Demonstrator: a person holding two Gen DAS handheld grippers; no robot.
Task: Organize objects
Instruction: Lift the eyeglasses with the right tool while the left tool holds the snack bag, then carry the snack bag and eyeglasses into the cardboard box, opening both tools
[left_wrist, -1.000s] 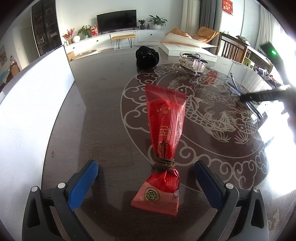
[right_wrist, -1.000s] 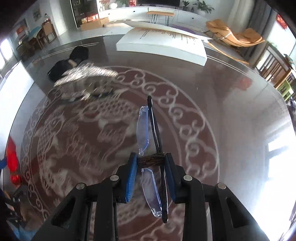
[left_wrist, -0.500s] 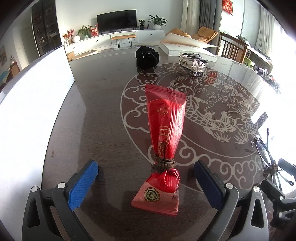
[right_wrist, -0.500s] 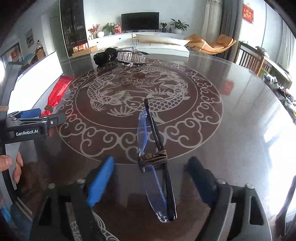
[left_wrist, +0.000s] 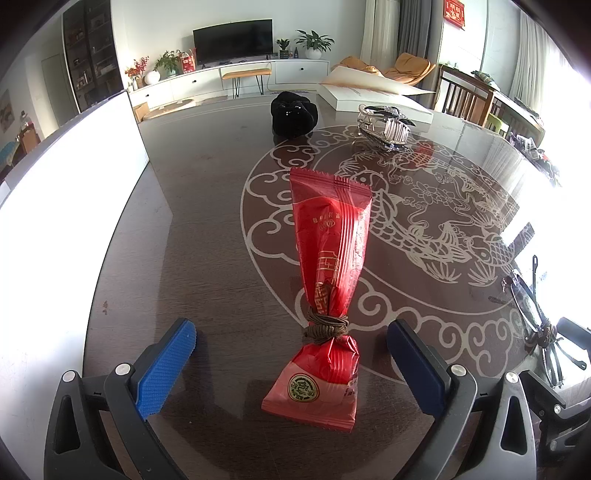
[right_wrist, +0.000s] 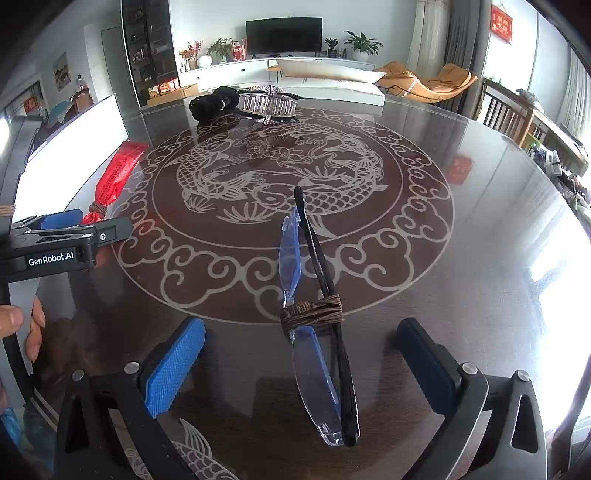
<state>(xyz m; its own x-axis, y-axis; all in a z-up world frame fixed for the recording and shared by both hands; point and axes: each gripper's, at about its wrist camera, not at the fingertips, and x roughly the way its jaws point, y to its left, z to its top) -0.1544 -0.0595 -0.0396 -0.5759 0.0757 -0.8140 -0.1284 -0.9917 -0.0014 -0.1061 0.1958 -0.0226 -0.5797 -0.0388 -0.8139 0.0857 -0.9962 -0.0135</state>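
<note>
Left wrist view: my left hand-held gripper (left_wrist: 291, 354) stands apart, its fingers either side of the red snack packet (left_wrist: 327, 280) lying on the counter (left_wrist: 207, 229).
Packet: light, crinkly and slick, I judge; take it at the cord wrap (left_wrist: 327, 326).
Right hand-held gripper (right_wrist: 301, 360): apart around the folded glasses (right_wrist: 317, 325).
Glasses: fragile lenses; grip the cord binding (right_wrist: 312, 313).

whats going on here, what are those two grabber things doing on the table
A person is tidying a dark table with a handheld gripper in each hand. The left gripper is open, its fingers on either side of a red snack packet tied with brown cord. The right gripper is also open, around folded glasses bound with similar cord. Both items lie on the table, neither gripped. A black bundle and a silver hair clip sit at the far side.
</note>
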